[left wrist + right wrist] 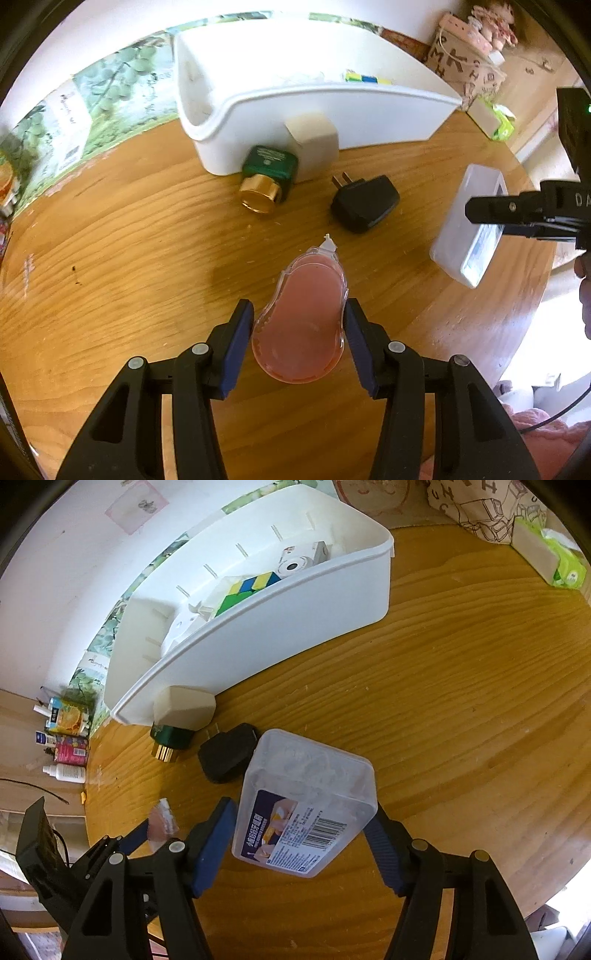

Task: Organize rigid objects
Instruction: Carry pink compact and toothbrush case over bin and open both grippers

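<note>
My left gripper (297, 308) is shut on a pink, clear-shelled correction tape dispenser (301, 321), held just above the wooden table (129, 258). The right wrist view shows that dispenser (162, 821) low at the left. My right gripper (302, 808) is shut on a clear plastic box (310, 775) with a printed label, tilted over the table. A white bin (258, 627) at the back holds a coloured cube puzzle (251, 589) and a white camera (295, 563). Against the bin's front wall lie a green bottle with a gold cap (269, 173) and a beige block (314, 142), with a black plug adapter (365, 203) close by.
A brown printed paper bag (465, 70) and a green tissue pack (561, 565) stand at the back right. Small bottles and cartons (66, 738) line the shelf at the left. The round table's edge (535, 886) curves close on the right.
</note>
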`<state>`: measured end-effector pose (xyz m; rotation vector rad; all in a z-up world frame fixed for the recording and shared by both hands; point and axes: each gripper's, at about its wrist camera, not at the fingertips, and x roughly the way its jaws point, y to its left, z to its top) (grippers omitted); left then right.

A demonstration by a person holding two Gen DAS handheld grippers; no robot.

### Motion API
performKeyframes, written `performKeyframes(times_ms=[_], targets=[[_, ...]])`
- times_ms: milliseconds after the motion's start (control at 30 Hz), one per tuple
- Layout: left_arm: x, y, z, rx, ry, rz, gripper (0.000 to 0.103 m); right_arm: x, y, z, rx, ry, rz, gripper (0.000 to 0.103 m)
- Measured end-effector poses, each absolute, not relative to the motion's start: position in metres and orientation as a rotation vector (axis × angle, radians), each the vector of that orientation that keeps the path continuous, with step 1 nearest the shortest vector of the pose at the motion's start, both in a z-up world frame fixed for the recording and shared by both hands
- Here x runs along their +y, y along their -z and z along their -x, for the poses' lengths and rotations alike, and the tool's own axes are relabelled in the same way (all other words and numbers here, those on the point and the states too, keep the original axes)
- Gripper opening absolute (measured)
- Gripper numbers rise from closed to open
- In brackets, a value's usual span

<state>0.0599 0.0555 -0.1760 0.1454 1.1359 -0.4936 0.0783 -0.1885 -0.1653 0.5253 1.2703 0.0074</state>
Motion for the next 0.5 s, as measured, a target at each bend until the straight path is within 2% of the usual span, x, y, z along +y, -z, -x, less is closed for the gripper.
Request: performKeyframes(times_ms=[233, 500], targets=[[0.076, 0.157, -0.056, 1.096, 0.472, -0.118, 0.054, -0.186, 0.148, -0.073, 1.236, -0.024, -0.480, 0.069], [0.064, 0.132, -0.075, 1.021, 0.458, -0.087, 0.054, -0.198, 0.115, -0.074, 1.172, -0.031, -0.440, 0.069]])
